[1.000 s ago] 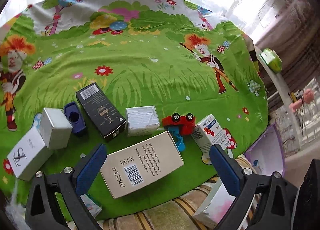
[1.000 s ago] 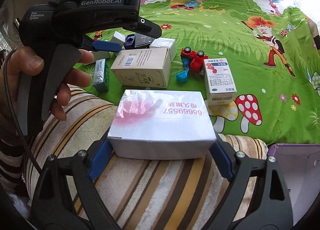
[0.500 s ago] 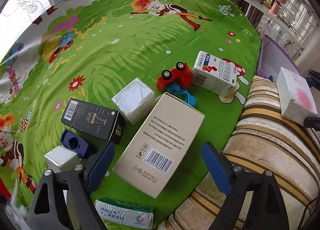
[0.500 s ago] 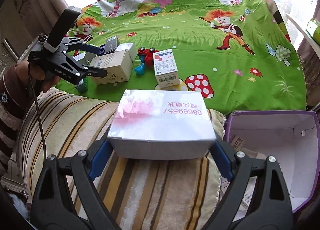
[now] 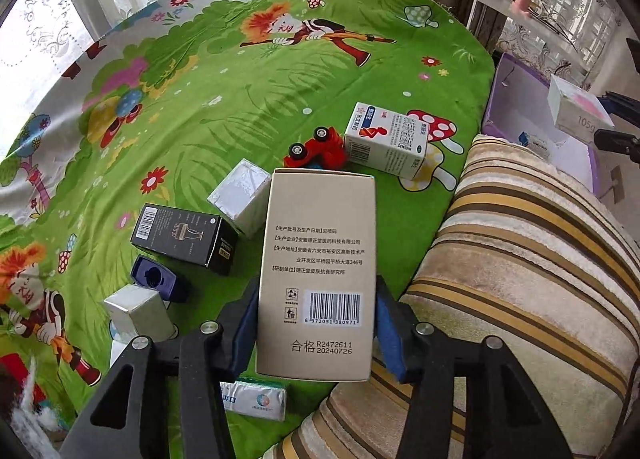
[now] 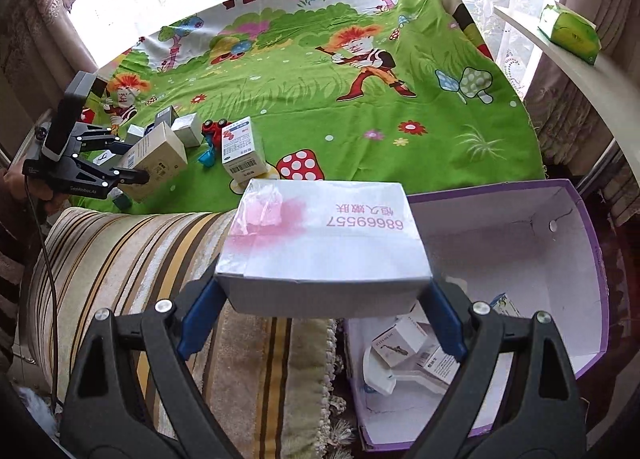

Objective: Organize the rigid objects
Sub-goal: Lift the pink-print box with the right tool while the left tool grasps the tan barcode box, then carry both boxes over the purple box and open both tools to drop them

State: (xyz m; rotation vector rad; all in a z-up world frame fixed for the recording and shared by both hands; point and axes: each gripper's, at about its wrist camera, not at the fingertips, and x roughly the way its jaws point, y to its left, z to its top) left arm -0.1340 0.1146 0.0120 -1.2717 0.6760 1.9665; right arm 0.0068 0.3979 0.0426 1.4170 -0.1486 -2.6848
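The left claw (image 5: pixel 316 323), jaws closing on the beige box (image 5: pixel 316 259) low in its frame, should square its pads before lifting, while the right claw (image 6: pixel 320 299) grips the white-and-pink box (image 6: pixel 324 243) over the purple bin's (image 6: pixel 520 227) left rim.

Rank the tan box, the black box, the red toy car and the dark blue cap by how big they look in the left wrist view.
1. Tan box, though it is nearest the camera, which flatters it.
2. Black box.
3. Red toy car and dark blue cap look about alike; the car is partly hidden, so no ranking.
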